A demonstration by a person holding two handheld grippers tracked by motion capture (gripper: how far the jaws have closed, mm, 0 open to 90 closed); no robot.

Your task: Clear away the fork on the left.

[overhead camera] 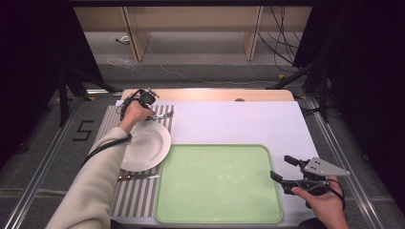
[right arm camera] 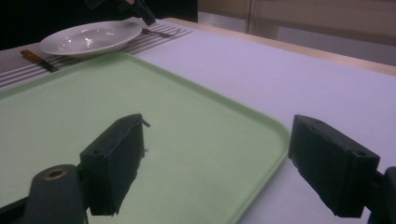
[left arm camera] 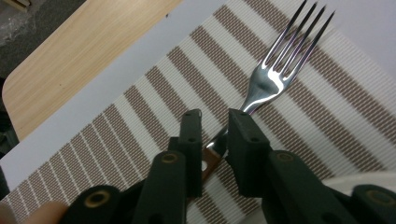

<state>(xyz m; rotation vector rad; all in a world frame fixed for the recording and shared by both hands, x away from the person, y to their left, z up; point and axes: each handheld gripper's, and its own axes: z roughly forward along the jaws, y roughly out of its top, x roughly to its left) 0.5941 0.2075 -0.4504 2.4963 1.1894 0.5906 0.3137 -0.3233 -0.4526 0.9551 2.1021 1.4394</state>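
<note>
A silver fork [left arm camera: 271,79] lies on the striped placemat [left arm camera: 140,116], tines pointing away from my left gripper [left arm camera: 215,116]. Its brown handle runs between the two jaws, which stand a little apart and do not press on it. From above, the left gripper [overhead camera: 153,114] is at the placemat's far end, just beyond the white plate [overhead camera: 143,145], with the fork [overhead camera: 163,115] to its right. My right gripper [overhead camera: 281,166] hovers open at the right edge of the green tray [overhead camera: 219,183]. Its jaws [right arm camera: 215,158] stand wide apart with nothing between them.
A brown-handled knife [overhead camera: 138,177] lies on the placemat [overhead camera: 136,195] near the plate's front side. A white sheet [overhead camera: 239,121] covers the table beyond the tray. The wooden table edge [overhead camera: 205,94] runs along the back. Dark stands flank the table.
</note>
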